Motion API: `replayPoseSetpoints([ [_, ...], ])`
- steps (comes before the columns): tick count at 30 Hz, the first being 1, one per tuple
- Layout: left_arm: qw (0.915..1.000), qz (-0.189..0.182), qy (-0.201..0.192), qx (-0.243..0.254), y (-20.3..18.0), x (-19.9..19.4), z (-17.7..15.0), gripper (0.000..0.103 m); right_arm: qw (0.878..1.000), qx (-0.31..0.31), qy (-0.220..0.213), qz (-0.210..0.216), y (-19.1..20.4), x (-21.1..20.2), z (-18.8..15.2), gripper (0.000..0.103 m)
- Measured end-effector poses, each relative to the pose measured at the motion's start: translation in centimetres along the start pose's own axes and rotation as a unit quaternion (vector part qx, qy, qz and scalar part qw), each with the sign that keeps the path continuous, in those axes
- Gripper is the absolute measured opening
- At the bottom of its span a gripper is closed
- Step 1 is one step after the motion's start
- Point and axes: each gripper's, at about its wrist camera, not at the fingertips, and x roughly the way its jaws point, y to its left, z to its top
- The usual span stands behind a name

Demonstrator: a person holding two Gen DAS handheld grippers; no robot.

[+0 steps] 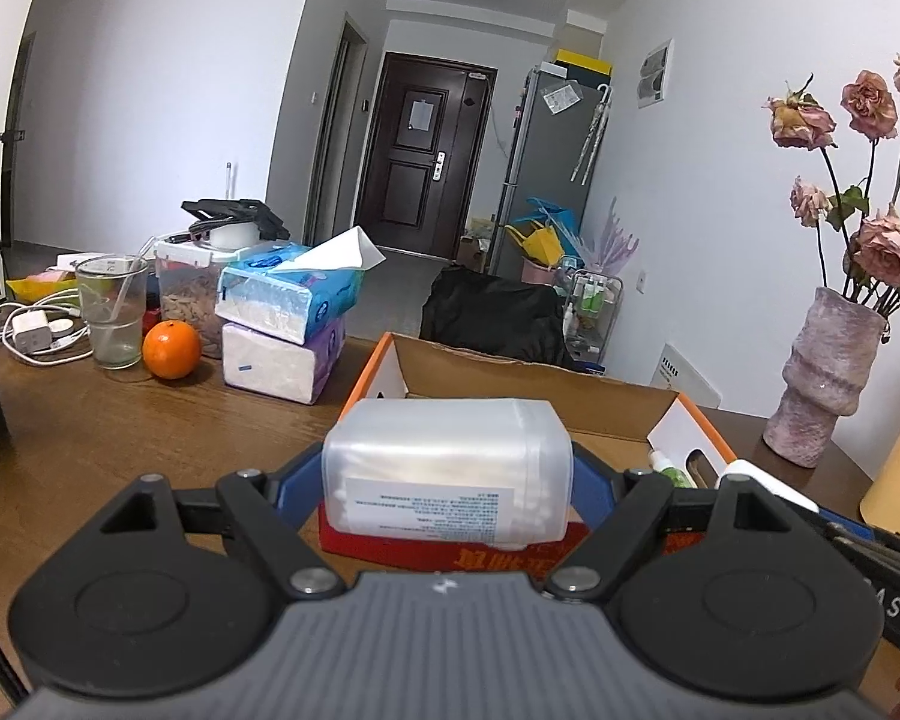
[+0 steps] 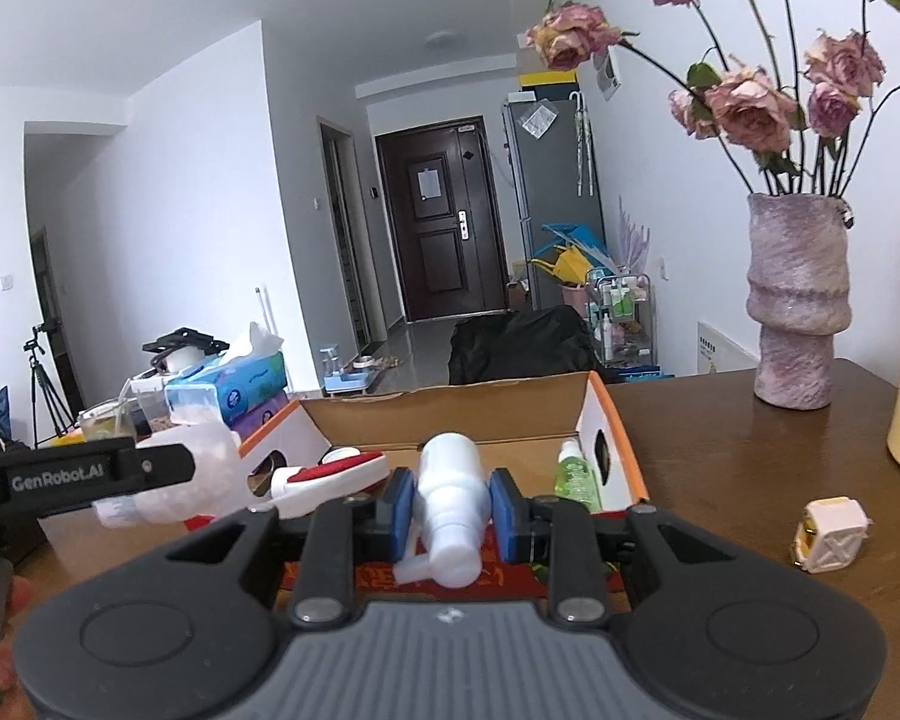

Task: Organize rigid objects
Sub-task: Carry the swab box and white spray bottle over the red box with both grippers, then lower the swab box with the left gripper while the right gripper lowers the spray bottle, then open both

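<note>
The wooden desk (image 1: 90,438) is carrying an open cardboard box (image 1: 510,378) with orange edges, standing just ahead of both tools. Inside it, a small green bottle (image 2: 577,474) is lying against the right wall, and a red and white item (image 2: 336,471) is resting over the left side.

The left tool (image 1: 447,468) is gripping a clear plastic tub of cotton swabs (image 1: 447,468) by its two short ends, the blue pads pressing on either side, so the tub is lying crosswise between the jaws at the box's near edge. It looks light and stiff, though its smooth walls may be slippery; holding it across the ends, as here, seems the soundest hold.

The right tool (image 2: 450,510) is clenching a white pump bottle (image 2: 450,498) around its middle, the nozzle end pointing back toward the camera and the base toward the box. The bottle is probably light and rigid too, yet round, so it could roll between the pads; the waist is the sensible place to pinch.

A small white and yellow block (image 2: 831,534) is sitting on the desk, well to the right of the box.
</note>
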Motion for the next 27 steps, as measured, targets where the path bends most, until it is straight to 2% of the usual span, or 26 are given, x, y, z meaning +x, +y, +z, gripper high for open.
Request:
replayPoseSetpoints([
  [27,0.9998,-0.009,0.004,0.015,-1.5,7.4,2.6,0.083,1.000,0.001,0.010,0.009,0.0,7.6,2.2,0.026],
])
